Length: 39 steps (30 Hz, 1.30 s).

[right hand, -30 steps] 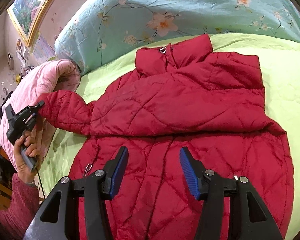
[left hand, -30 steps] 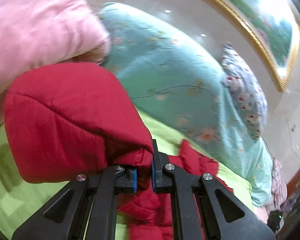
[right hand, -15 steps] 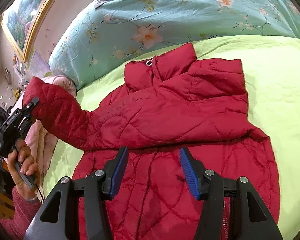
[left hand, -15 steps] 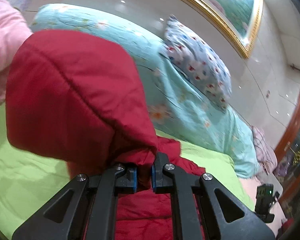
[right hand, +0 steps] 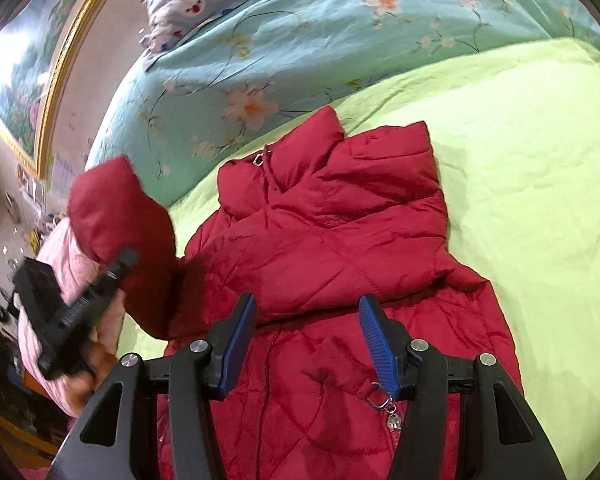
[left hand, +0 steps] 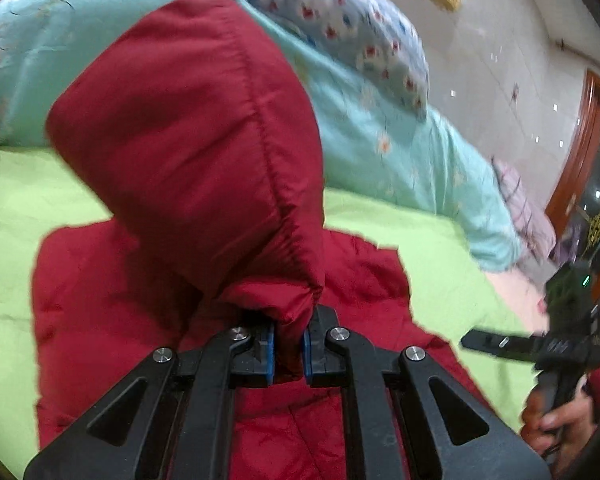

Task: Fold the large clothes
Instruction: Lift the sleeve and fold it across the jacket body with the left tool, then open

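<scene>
Your left gripper [left hand: 288,346] is clamped on the cuff of the red jacket's sleeve [left hand: 196,128], which is lifted off the bed [right hand: 520,152] at the jacket's left side. Your right gripper [right hand: 306,346] hovers with jaws half apart, holding nothing, above the near part of the red jacket [right hand: 332,240], which lies spread on the green sheet.

green sheet [right hand: 520,152] open rt of jacket [right hand: 340,240], teal quilt [right hand: 300,40] blocks behind
</scene>
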Each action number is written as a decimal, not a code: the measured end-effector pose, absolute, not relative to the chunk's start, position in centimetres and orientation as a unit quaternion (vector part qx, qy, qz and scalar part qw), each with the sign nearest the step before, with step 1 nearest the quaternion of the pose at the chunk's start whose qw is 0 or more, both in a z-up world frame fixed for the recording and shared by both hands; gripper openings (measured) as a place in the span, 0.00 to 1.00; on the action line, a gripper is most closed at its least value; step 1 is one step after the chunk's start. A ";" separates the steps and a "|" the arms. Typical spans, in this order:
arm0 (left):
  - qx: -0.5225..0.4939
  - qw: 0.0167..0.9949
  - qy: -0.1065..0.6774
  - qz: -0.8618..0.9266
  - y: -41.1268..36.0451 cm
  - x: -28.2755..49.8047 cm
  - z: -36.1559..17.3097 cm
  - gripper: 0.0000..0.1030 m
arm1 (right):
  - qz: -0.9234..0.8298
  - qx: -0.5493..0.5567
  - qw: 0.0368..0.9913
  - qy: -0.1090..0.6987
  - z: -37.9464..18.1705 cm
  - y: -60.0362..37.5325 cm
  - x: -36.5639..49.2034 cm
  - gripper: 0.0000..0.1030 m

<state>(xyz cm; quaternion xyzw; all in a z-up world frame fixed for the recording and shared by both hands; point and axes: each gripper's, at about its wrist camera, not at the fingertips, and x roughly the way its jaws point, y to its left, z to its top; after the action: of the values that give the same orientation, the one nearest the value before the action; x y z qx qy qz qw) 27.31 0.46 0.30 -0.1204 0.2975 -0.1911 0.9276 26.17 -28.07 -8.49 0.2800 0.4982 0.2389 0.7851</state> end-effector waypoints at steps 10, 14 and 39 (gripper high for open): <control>-0.059 0.921 0.343 -0.176 -3.1 28.5 -3.7 0.07 | 0.229 0.295 0.780 0.501 -9.4 -29.3 28.1 0.54; -0.015 0.921 0.351 -0.168 -4.3 28.9 -4.4 0.08 | 0.235 0.298 0.779 0.499 -9.4 -29.0 28.9 0.54; 0.276 0.898 0.332 -0.080 -10.5 26.5 -8.0 0.24 | 0.352 0.319 0.706 0.525 -9.9 -21.5 37.4 0.76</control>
<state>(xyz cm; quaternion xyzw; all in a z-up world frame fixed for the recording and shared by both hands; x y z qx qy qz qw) 26.46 -10.49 -8.02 0.2761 0.3320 -0.0804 0.8984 37.42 -21.50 -9.91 0.3192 0.5251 0.3517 0.7062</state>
